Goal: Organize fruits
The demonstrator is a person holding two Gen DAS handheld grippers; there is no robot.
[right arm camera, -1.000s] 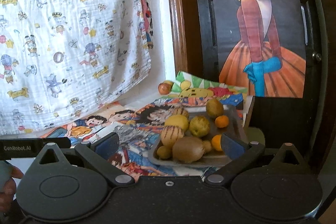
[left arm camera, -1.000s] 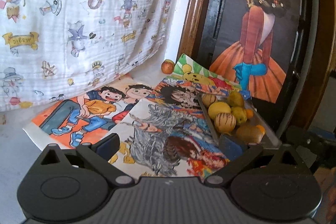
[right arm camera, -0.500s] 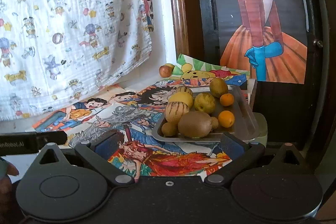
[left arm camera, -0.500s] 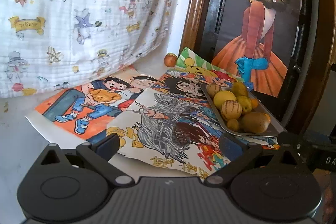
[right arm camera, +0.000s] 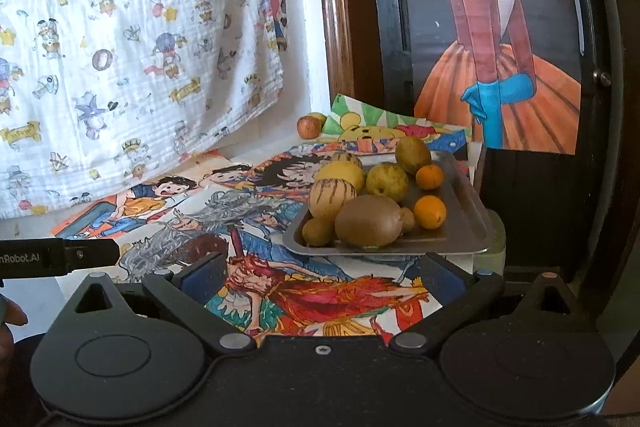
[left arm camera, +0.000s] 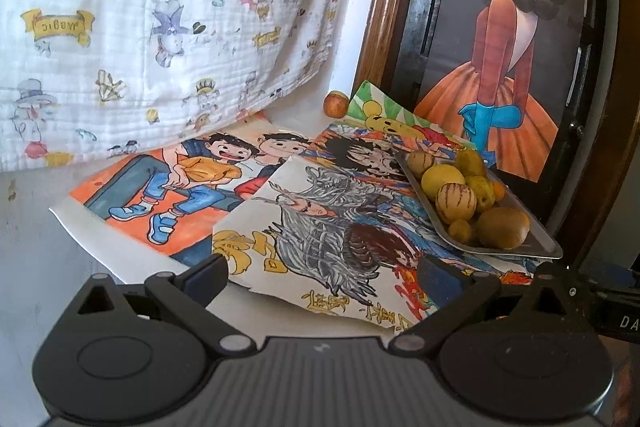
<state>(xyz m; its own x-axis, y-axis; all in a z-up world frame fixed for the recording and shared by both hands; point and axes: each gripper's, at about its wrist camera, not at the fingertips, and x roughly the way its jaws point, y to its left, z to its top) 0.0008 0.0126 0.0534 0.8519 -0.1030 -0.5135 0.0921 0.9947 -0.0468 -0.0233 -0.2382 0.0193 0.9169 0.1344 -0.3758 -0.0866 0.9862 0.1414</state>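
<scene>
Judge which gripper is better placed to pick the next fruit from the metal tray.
Right, probably. The right gripper is open and faces the tray head-on, the kiwi just ahead. The left gripper, also open, has the tray off to its right.

One metal tray (right arm camera: 460,239) holds nine fruits: one large brown kiwi (right arm camera: 368,221), two small brown ones (right arm camera: 318,231), two striped melons (right arm camera: 332,197), one yellow lemon (right arm camera: 340,175), two greenish-yellow fruits (right arm camera: 387,179), though their kind is unclear, and two small oranges (right arm camera: 430,213). One apple (right arm camera: 309,126) sits apart by the wall. At least four cartoon drawings (left arm camera: 168,183) cover the table. One patterned white cloth (left arm camera: 160,19) and one poster (left arm camera: 508,67) hang behind.
</scene>
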